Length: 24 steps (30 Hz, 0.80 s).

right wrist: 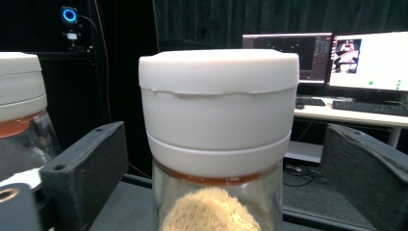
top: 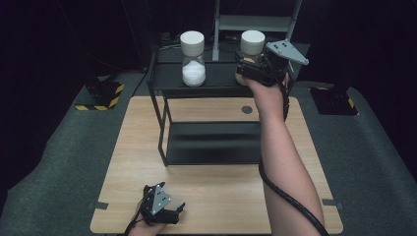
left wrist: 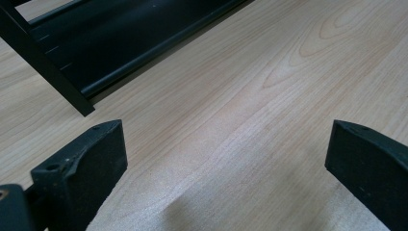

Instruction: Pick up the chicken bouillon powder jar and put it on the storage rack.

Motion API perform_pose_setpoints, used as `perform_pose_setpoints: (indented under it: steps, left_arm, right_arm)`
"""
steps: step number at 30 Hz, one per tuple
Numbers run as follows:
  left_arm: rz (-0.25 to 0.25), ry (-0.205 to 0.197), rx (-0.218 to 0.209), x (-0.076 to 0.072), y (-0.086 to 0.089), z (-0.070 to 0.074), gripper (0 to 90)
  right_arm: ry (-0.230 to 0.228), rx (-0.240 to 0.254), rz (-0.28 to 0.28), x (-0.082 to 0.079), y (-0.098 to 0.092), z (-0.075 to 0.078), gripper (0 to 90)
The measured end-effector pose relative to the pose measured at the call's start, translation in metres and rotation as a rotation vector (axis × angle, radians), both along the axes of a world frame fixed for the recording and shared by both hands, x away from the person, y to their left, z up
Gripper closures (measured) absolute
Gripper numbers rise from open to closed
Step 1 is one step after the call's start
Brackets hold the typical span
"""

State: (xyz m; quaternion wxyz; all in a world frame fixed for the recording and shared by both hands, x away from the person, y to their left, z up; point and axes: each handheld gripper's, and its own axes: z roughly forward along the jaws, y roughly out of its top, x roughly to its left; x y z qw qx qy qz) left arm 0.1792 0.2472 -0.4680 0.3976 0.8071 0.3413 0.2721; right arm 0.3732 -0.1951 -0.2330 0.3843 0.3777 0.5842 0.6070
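The right gripper (top: 246, 69) is held at the jar with the brown filling (right wrist: 217, 144), which stands at the upper right of the high view on the top of the black shelf (top: 169, 81). Its jaws are spread wide on either side of the jar, pads clear of the glass. A second jar with white powder (top: 193, 59) stands well apart to its left. At the lower left, the left gripper (top: 178, 210) rests over the wooden table (left wrist: 269, 96), jaws apart and empty.

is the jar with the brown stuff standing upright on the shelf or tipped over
Upright. The jar stands with its white lid level on top, on the black shelf, between the open right tongs.
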Motion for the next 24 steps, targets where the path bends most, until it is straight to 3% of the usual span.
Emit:
perform_pose_setpoints:
  steps: [14, 24]
  left_arm:
    - [0.001, 0.001, 0.003, 0.000, -0.001, 0.000, 1.3]
    - [0.000, 0.001, 0.002, 0.000, -0.001, 0.000, 1.3]
  right_arm:
    - [-0.003, -0.002, 0.011, -0.012, -0.007, -0.006, 0.0]
    - [-0.017, 0.001, 0.025, -0.031, -0.015, -0.010, 0.0]
